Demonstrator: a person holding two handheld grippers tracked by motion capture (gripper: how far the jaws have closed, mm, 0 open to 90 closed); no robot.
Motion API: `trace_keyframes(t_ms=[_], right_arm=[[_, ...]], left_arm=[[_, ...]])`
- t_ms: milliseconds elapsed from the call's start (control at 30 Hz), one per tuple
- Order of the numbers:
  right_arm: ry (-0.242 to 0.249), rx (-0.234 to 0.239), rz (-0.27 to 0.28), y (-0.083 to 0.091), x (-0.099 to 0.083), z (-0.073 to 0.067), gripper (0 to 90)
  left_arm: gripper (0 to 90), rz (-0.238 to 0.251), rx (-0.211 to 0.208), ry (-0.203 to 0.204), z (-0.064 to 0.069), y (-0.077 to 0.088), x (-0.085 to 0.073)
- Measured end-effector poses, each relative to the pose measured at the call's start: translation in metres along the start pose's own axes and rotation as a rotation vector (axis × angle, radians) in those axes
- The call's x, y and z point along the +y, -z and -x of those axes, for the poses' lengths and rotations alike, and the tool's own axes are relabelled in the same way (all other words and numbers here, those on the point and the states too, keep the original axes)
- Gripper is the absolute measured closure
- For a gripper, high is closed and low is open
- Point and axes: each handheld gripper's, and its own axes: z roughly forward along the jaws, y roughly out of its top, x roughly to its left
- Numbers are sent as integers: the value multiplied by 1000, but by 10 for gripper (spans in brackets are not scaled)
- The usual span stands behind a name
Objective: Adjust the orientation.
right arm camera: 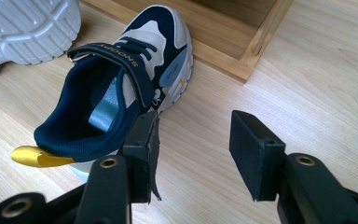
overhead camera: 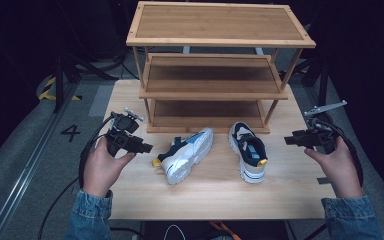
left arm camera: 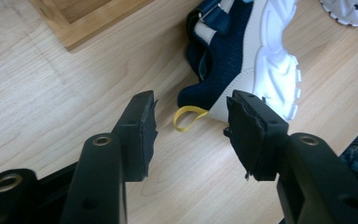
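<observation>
A pale wooden surface (overhead camera: 280,200) carried everything. At its far side stood a three-tier wooden shoe rack (overhead camera: 215,30), its shelves bare.

In front of the rack lay two navy, white and light-blue sneakers. The left sneaker (overhead camera: 185,155) lay tipped on its side, its white sole facing the person and its toe pointing towards the rack's bottom shelf. The right sneaker (overhead camera: 248,150) stood upright on its sole, toe also towards the rack, a strap across its top. Each had a yellow pull loop at the heel. The two shoes lay near each other but apart.

The left hand-held gripper (overhead camera: 147,148) was held low, just beside the heel of the tipped sneaker; in the left gripper view its jaws stood apart with nothing between them, the yellow loop (left arm camera: 186,117) lying on the surface beyond the gap. The right hand-held gripper (overhead camera: 289,140) was held further from the upright sneaker, towards the surface's right edge, pointing at it; its jaws were likewise parted and gripped nothing.
</observation>
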Motion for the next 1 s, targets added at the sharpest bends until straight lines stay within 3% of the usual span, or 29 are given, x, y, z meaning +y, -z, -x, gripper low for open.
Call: trace_keyframes(t_ms=[167,233,333,533,667,1000], right_arm=[[0,4,-2,-1,-1,-1,534],[0,4,1,-1,-1,-1,534],[1,3,1,0,-1,0,534],[2,6,-1,-1,-1,-1,534],[4,7,-6,-3,0,-2,534],[11,9,-17,-6,0,-3,532]], left_arm=[[672,-36,-5,-6,4,-9,2],[748,-56,-6,-38,7,-15,4],[811,-82,-5,-52,10,-21,5],[856,-95,-35,-72,15,-29,8],[888,-94,-61,-110,27,-34,12],[890,-105,-109,-161,46,-49,19]])
